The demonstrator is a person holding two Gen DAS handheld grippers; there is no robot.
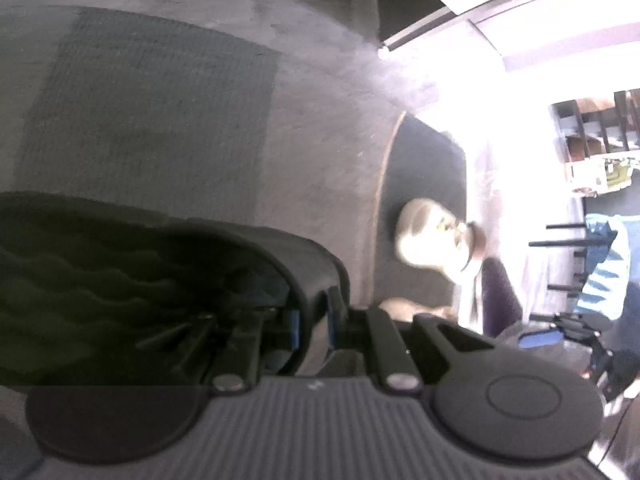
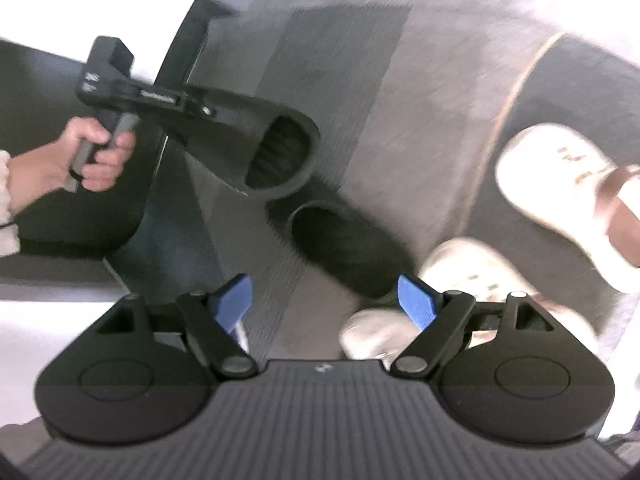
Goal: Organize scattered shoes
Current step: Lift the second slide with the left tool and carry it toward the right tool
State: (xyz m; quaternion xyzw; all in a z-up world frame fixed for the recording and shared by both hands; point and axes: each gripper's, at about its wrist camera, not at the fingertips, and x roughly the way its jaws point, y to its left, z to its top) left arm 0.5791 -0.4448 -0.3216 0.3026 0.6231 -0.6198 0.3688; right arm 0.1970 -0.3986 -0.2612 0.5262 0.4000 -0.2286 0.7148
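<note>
We have the left gripper point(image 1: 314, 326) jaws clamped on 1 black slide point(image 2: 276, 152), right gripper point(image 2: 324, 304) jaws apart above the other black slide point(image 2: 344, 248).

Black slide sandal point(image 2: 256, 148): hanging clear of the floor, clamped at its strap, open end showing the wavy footbed. Second black slide sandal point(image 2: 344, 248): lying flat on the grey carpet directly below, partly on the darker ribbed mat.

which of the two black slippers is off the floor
The black slipper clamped in the left gripper is lifted, its opening facing the right wrist camera. The other black slipper lies on the grey carpet.
</note>
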